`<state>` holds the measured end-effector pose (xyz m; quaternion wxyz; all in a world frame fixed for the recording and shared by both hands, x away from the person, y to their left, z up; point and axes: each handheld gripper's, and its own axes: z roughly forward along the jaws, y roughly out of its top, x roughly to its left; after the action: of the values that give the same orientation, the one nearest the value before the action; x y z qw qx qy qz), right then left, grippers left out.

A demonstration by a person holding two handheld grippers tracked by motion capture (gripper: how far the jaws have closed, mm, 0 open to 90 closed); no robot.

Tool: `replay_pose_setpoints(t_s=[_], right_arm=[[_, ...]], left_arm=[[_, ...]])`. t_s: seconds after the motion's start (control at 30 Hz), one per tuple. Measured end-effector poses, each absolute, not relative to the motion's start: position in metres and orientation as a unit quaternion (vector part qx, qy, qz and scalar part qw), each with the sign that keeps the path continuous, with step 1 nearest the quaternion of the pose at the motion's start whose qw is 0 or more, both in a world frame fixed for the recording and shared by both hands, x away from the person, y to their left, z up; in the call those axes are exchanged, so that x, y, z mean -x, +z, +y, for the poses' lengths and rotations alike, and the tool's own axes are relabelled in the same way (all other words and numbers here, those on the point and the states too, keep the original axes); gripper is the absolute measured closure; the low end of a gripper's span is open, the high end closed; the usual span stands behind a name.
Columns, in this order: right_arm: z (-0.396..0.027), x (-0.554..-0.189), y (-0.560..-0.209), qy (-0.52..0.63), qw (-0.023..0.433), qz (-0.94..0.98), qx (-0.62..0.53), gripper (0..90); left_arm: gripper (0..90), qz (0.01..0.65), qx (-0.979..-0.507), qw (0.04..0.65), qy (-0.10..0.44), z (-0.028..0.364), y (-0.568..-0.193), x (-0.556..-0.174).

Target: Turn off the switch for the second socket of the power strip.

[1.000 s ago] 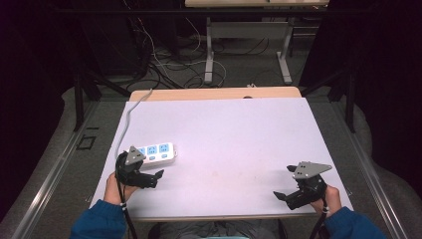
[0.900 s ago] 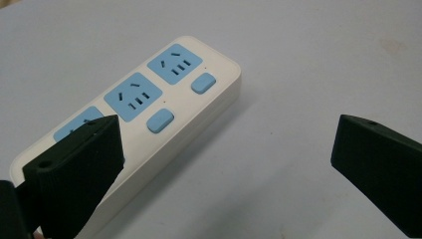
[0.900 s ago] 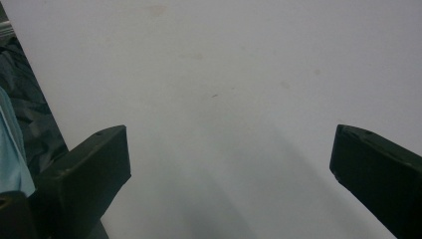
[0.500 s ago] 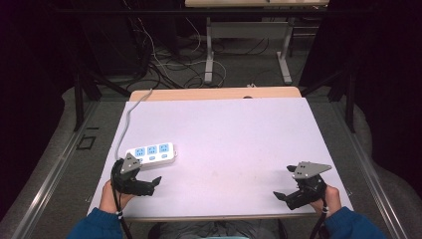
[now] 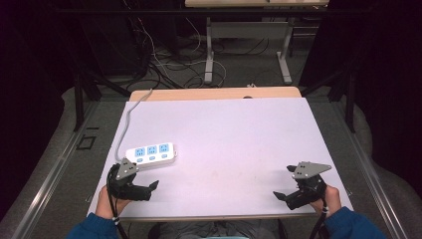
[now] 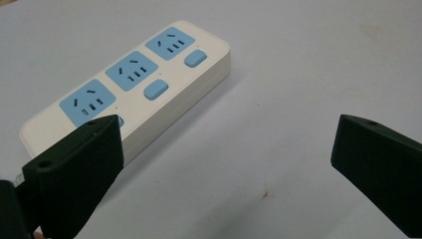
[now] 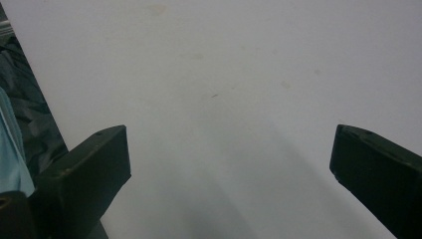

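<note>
1. Power strip (image 5: 150, 154) lies flat on desk (image 5: 239, 129), near-left part, cord (image 5: 127, 119) trailing to far edge.
2. L gripper (image 5: 149, 188) sits just beside the strip's near end, fingers released, nothing between them; in left gripper view one finger (image 6: 74, 169) overlaps the strip's (image 6: 134, 84) end, contact unclear.
3. R gripper (image 5: 284, 195) at near-right corner, well apart from strip, fingers released, empty.
4. Risks, as I judge: strip is wide & smooth, so a grab across the corner may slip or spin it; finger tip could press a switch (image 6: 155, 90); cord drag may tug it off line when lifted.
</note>
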<state>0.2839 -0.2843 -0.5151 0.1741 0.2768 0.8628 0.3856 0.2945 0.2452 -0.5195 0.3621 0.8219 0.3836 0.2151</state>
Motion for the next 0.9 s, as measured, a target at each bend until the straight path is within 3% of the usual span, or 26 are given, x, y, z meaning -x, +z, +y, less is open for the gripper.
replay_pose_setpoints(t_s=[0.9], right_arm=[[-0.2849, -0.2854, -0.5148, 0.383, 0.171, 0.867, -0.268, 2.0]], left_arm=[[0.0, 0.384, -0.822, 0.366, 0.207, 0.2511, -0.5240, -0.2896]])
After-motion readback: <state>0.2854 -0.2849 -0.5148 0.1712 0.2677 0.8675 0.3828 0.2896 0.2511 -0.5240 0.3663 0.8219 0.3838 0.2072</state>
